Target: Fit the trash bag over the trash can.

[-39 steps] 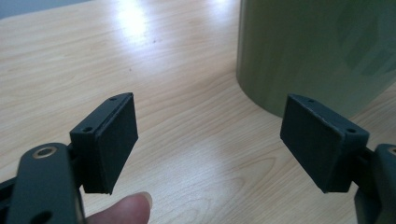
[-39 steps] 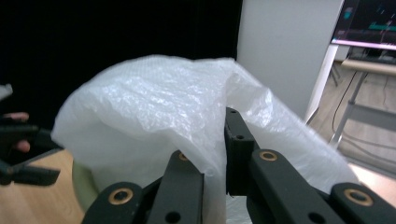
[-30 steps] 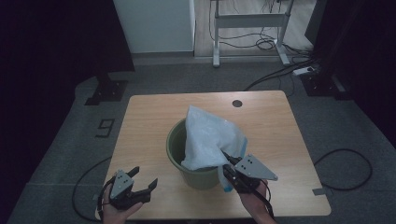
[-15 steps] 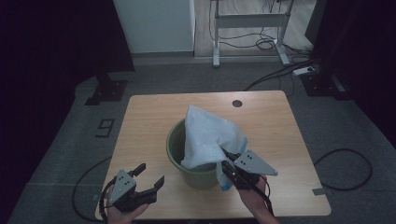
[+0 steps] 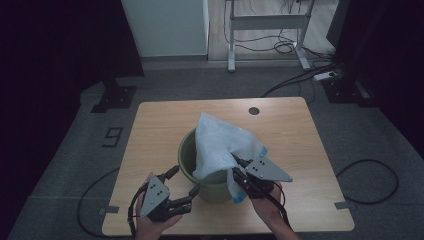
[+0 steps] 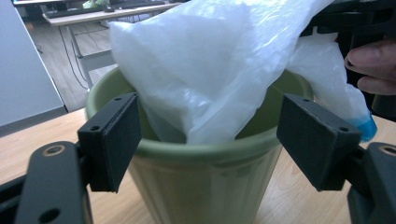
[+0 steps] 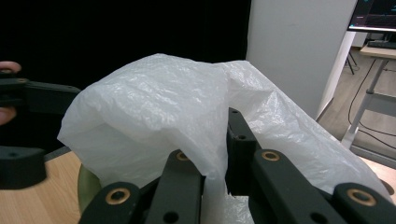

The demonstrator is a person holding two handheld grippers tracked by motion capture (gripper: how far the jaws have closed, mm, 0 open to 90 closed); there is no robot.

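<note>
L fingers (image 6: 210, 140) are spread wide, set either side of green bin (image 6: 205, 177), no contact. R fingers (image 7: 219, 154) are pinched on white bag (image 5: 220, 145), draped in bin at surface (image 5: 155, 125) centre.

Left hand (image 5: 150, 220): comes in from the bottom edge, wrapped around the gripper's body.
Left gripper (image 5: 184, 189): low at the near left, pointing forward and to the right, jaws spread wide with nothing pressed between the pads (image 6: 119, 135).
Right hand (image 5: 265, 207): comes in from the bottom edge, fingers wrapped under the gripper's body.
Right gripper (image 5: 239, 167): angled forward and to the left, grey three-cornered plate on top, jaws clamped together.
</note>
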